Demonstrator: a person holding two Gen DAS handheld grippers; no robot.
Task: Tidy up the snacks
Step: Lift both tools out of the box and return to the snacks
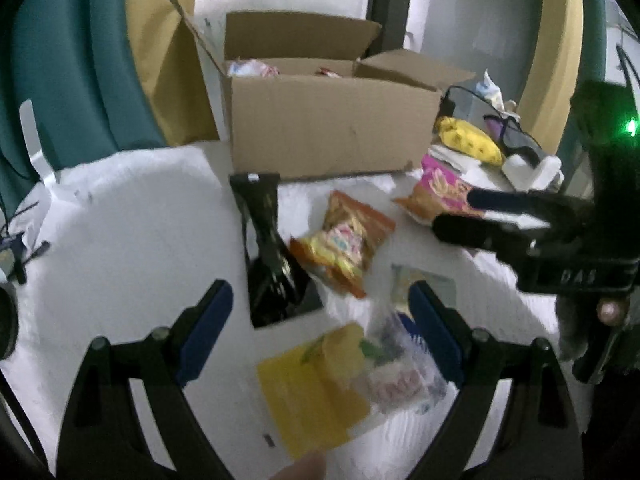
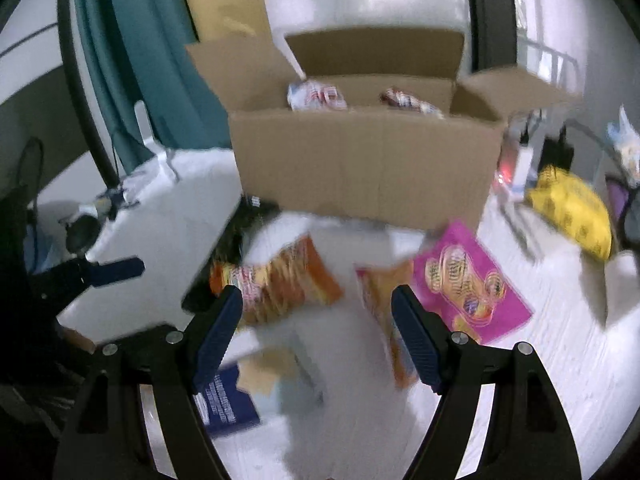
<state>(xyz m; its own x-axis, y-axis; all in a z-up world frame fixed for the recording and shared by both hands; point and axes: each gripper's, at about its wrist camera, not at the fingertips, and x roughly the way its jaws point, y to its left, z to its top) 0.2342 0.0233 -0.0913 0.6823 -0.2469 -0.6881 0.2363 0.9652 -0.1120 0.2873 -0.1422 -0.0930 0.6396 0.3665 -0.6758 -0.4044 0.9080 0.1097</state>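
An open cardboard box [image 1: 328,128] stands at the back of the white table and holds a few snack packs; it also shows in the right wrist view [image 2: 360,156]. An orange snack bag [image 1: 344,240] lies in front of it, also seen from the right wrist [image 2: 280,276]. A pink and orange bag [image 1: 440,192] lies to the right, plain in the right wrist view [image 2: 468,280]. A yellow pack [image 1: 316,384] and a clear wrapped pack [image 1: 404,372] lie between my left gripper's open fingers. My left gripper [image 1: 320,336] is open and empty. My right gripper [image 2: 316,340] is open and empty above the table.
A black stand [image 1: 268,252] sits on the table left of the orange bag. A yellow bag [image 2: 572,208] and clutter lie at the right. A blue booklet [image 2: 228,404] lies near the front. Teal curtains [image 1: 80,60] hang behind.
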